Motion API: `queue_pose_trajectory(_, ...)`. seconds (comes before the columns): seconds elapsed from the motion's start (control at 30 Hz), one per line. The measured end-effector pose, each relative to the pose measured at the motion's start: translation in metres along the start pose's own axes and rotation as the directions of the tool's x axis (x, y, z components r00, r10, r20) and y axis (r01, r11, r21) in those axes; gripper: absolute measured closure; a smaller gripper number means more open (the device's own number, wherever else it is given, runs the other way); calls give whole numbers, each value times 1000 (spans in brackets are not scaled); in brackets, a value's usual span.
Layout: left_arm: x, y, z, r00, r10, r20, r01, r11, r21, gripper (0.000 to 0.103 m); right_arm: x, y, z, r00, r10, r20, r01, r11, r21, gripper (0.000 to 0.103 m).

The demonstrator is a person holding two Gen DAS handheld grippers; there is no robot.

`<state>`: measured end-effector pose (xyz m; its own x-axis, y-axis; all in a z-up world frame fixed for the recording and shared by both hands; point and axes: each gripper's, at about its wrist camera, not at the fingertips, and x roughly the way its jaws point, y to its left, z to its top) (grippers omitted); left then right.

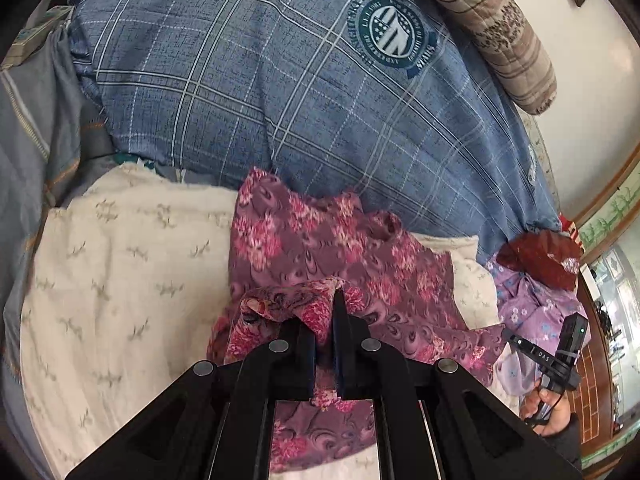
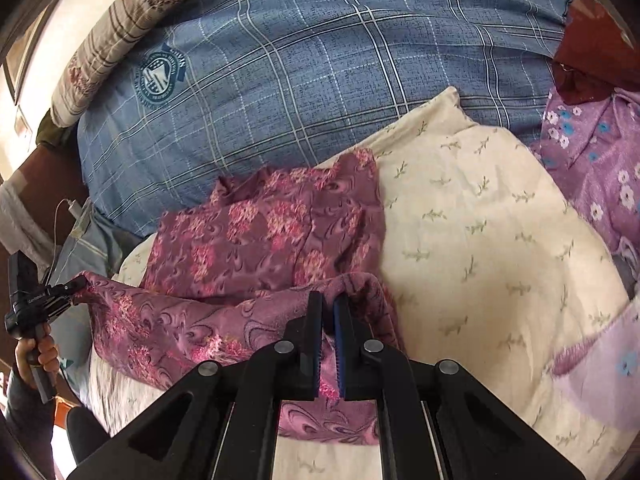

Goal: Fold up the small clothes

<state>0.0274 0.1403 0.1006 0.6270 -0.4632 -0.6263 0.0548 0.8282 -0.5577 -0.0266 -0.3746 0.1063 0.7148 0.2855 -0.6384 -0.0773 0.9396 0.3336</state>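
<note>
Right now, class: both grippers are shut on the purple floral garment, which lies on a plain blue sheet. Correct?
Not quite. The left gripper and right gripper do pinch the purple floral garment, but the right wrist view shows it on a cream sprigged cloth.

Looked forward and downward along the fingers of the left gripper (image 1: pixel 334 300), close over the purple flowered garment (image 1: pixel 320 240) on the cream cloth (image 1: pixel 120 264), toward the blue checked quilt (image 1: pixel 280 80) at the far edge of the bed. Looked the same way from the right gripper (image 2: pixel 329 304), equally near. Shared garment, cream cloth, quilt and striped roll (image 1: pixel 508 36). Caught the other gripper at the side of each view.
</note>
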Motion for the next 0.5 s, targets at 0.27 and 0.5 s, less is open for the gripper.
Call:
queue_pose_trajectory(0.27, 57, 12, 43, 998, 56, -4, -56, 998, -22, 98, 45, -6, 46, 999, -27, -17, 27, 999, 23, 99)
queue_pose_trajectory(0.5, 124, 36, 52, 989, 113, -92, -119, 991, -68, 96, 94, -13, 62, 995, -78, -65, 80, 996, 28, 93)
